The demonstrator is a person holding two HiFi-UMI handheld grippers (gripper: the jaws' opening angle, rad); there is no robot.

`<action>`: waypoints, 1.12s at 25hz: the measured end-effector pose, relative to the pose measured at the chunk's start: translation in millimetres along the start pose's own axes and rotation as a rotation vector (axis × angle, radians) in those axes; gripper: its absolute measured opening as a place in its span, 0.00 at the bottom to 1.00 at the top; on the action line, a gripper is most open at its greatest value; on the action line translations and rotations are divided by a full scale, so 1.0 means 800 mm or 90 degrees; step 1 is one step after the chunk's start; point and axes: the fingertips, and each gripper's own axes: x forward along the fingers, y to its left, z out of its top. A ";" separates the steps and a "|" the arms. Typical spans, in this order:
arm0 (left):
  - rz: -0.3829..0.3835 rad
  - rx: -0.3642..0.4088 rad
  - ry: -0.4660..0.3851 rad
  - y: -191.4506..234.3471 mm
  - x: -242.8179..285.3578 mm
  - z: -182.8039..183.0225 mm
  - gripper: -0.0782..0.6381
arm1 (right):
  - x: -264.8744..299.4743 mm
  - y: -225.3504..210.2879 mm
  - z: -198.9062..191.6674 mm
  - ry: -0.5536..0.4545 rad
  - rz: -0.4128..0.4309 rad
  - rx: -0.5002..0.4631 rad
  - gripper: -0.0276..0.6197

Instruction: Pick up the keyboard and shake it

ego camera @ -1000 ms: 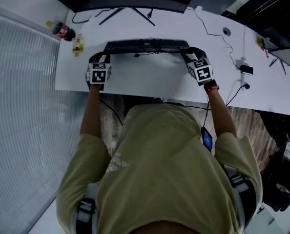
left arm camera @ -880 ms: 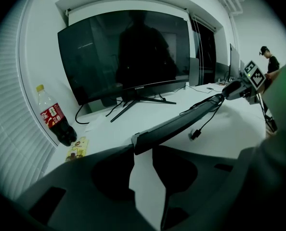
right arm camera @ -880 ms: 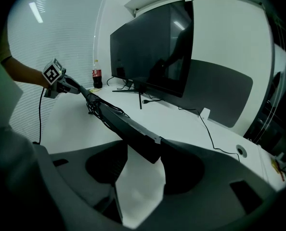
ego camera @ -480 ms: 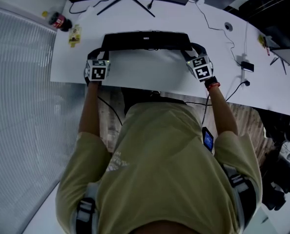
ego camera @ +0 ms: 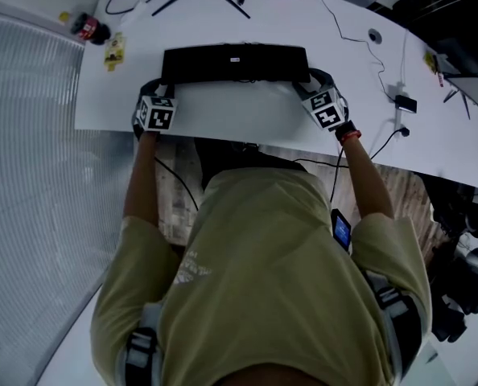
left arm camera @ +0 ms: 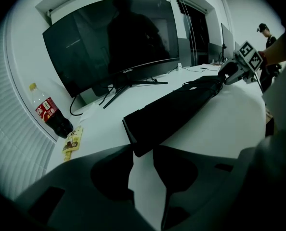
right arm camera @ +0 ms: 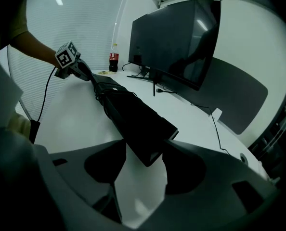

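A long black keyboard (ego camera: 235, 63) lies flat across the white desk (ego camera: 239, 115), in front of the monitor. My left gripper (ego camera: 162, 85) holds its left end; in the left gripper view the keyboard's (left arm camera: 176, 109) corner sits pinched between that gripper's (left arm camera: 142, 152) tips. My right gripper (ego camera: 310, 80) is at the right end. In the right gripper view the keyboard (right arm camera: 133, 119) reaches in between the right gripper's (right arm camera: 145, 150) jaws, which have just been opening; both sides still touch it.
A black monitor (left arm camera: 114, 37) on a stand rises behind the keyboard. A cola bottle (ego camera: 86, 28) and a yellow packet (ego camera: 114, 52) sit at the desk's far left. Cables and a small black adapter (ego camera: 405, 103) lie at the right. The desk's near edge runs just below both grippers.
The keyboard has gone from tilted on its edge to lying flat on the desk. Both grippers came down with it, still at its ends.
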 end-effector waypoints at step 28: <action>-0.047 -0.049 0.030 -0.057 -0.048 0.026 0.35 | -0.049 0.004 0.027 -0.031 0.070 0.132 0.43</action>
